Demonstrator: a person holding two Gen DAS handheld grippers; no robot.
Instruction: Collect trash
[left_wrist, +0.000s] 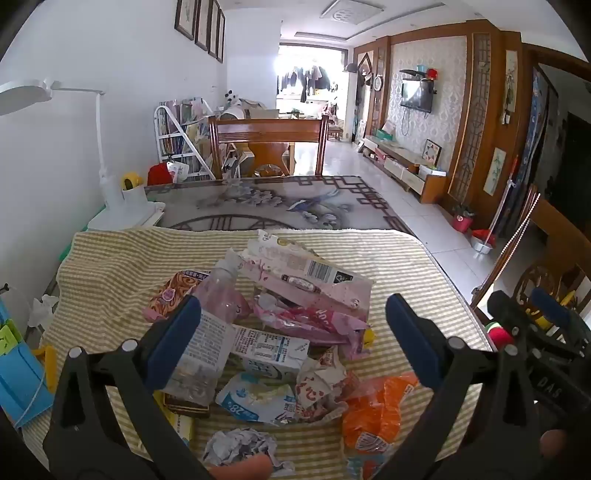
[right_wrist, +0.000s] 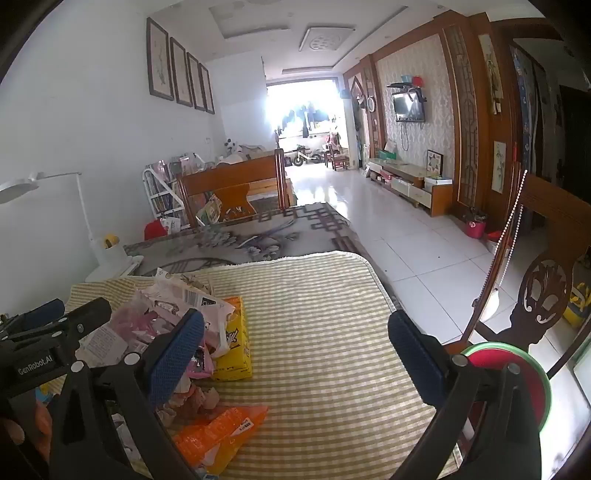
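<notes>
A pile of trash lies on a yellow striped cloth (left_wrist: 110, 266): a clear plastic bottle (left_wrist: 207, 332), a white carton (left_wrist: 271, 350), pink wrappers (left_wrist: 314, 291), an orange bag (left_wrist: 380, 413) and crumpled paper (left_wrist: 240, 446). My left gripper (left_wrist: 295, 339) is open above the pile, its left pad beside the bottle. My right gripper (right_wrist: 295, 354) is open over the bare striped cloth (right_wrist: 325, 332), right of the pile. A yellow packet (right_wrist: 232, 343) and the orange bag (right_wrist: 218, 432) show at its left. The left gripper (right_wrist: 48, 332) shows at the left edge there.
The table beyond has a patterned cover (left_wrist: 277, 203). A white desk lamp (left_wrist: 110, 184) stands at the far left. Wooden chairs stand at the far side (left_wrist: 266, 144) and at the right (right_wrist: 539, 295). A red and green round object (right_wrist: 517, 384) sits by the table's right edge.
</notes>
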